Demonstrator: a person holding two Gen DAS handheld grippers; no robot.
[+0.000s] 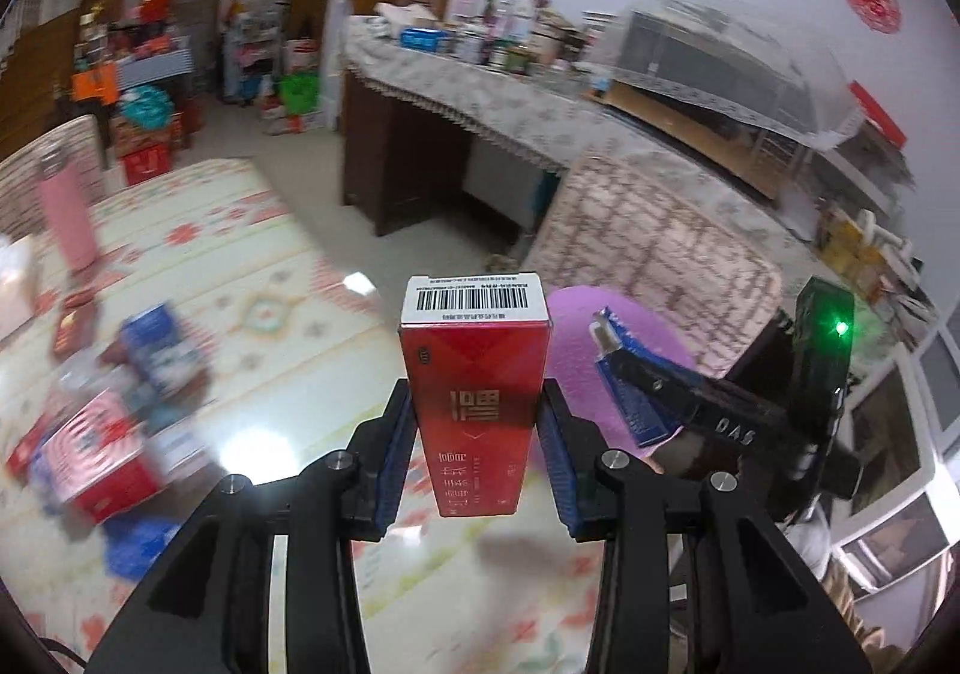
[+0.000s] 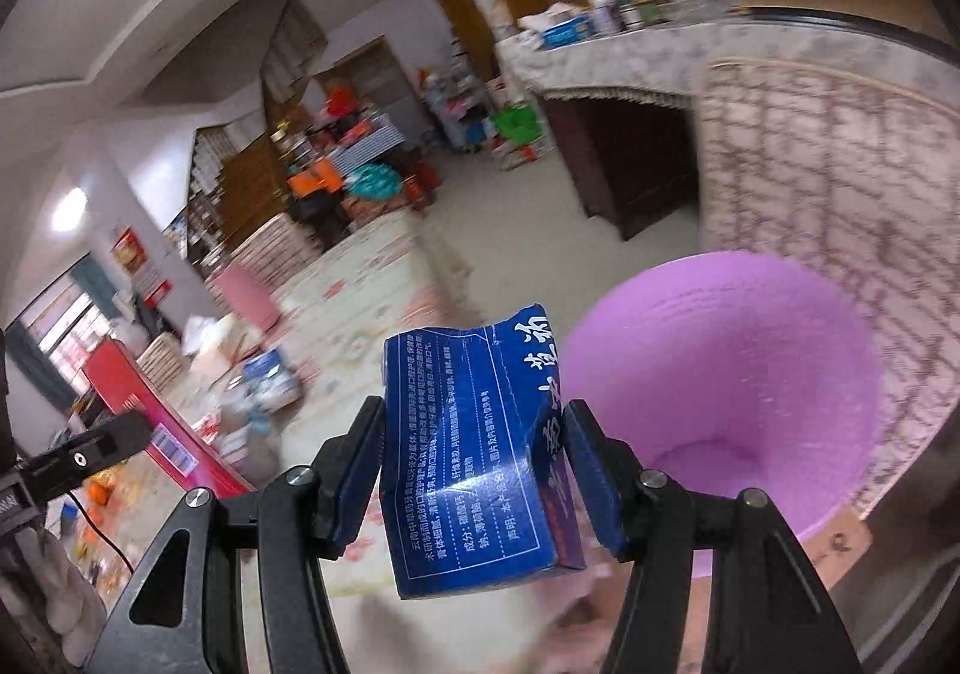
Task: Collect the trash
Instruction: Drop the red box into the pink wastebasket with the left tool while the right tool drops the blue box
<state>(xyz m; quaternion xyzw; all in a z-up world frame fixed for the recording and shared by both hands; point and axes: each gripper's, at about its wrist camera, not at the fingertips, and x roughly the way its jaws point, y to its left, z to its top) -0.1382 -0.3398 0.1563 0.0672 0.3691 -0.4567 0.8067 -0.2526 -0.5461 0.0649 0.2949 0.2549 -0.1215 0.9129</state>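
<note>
1. Both tongs are loaded: I have the left gripper (image 1: 477, 434) clamped on a tall red carton (image 1: 474, 392), which stands upright between the blue pads with its barcoded end pointing away from me.
2. On the other side I have the right gripper (image 2: 474, 470) clamped on a crumpled blue carton (image 2: 474, 464), dented and creased where the pads squeeze it.
3. Just ahead of the right tongs and a little to their right sits the purple bin (image 2: 732, 392), its mouth open towards me and nothing visible inside. From the left wrist view the same bin (image 1: 576, 308) peeks out between the red carton and the right gripper (image 1: 624, 374), which reaches in from the right.
4. I judge the step in hand to be the carry: both pieces of trash are gripped and held near the bin, neither yet inside.
5. Next I need each carton over the bin's mouth, clear of the rim, before I let the pads part. The tall red one could catch on the edge if it goes in tilted.
6. Farther off to the left of the left tongs, more boxes (image 1: 108, 434) lie blurred on the patterned table (image 1: 252, 254), likely still to be collected, and beyond them stands a pink flask (image 1: 66, 212).
</note>
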